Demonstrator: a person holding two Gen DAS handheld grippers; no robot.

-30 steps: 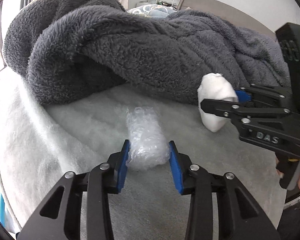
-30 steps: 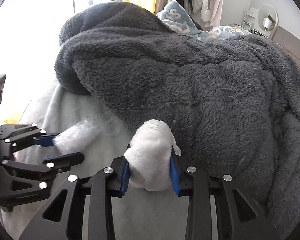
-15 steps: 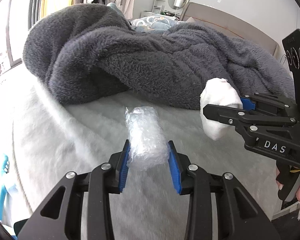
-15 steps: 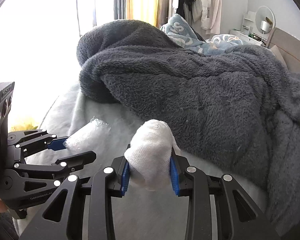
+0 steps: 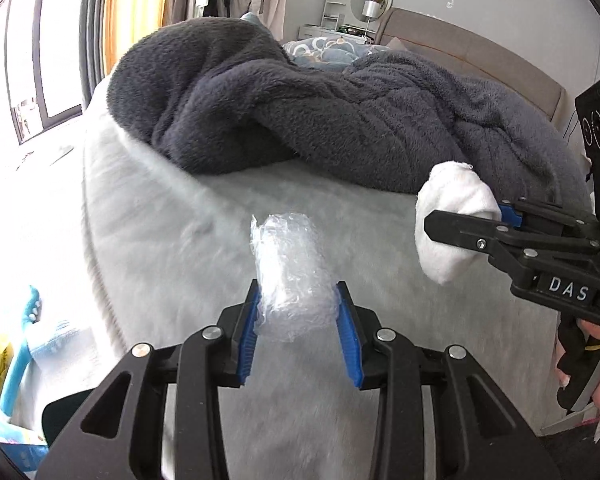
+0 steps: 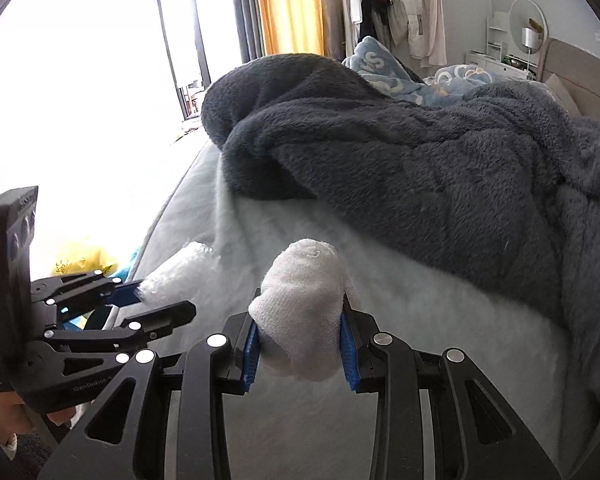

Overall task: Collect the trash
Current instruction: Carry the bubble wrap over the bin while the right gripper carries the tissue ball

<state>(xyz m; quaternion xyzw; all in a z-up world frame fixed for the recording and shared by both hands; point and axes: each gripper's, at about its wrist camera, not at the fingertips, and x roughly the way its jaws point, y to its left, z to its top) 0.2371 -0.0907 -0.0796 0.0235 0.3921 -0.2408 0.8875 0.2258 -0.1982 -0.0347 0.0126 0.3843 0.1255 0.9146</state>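
My left gripper [image 5: 298, 312] is shut on a crumpled wad of clear bubble wrap [image 5: 292, 272], held up above the pale fluffy bed cover [image 5: 180, 220]. In the right wrist view the same bubble wrap [image 6: 180, 272] sticks out of the left gripper [image 6: 156, 300] at the lower left. My right gripper [image 6: 300, 344] is shut on a rolled white cloth wad [image 6: 304, 312], which also shows in the left wrist view as the white wad [image 5: 452, 220] in the right gripper [image 5: 464, 216]. Both wads hang in the air over the bed.
A thick dark grey fleece blanket [image 5: 340, 120] is heaped across the bed behind both grippers, with a blue patterned blanket [image 6: 384, 68] beyond it. Left of the bed's edge lie a yellow bag [image 6: 80, 260] and a blue plastic item [image 5: 20, 356] on the floor. A headboard [image 5: 480, 52] stands far right.
Both grippers have drawn back and up from the grey blanket, each keeping its wad. The bed's left edge and the floor items have come into view.
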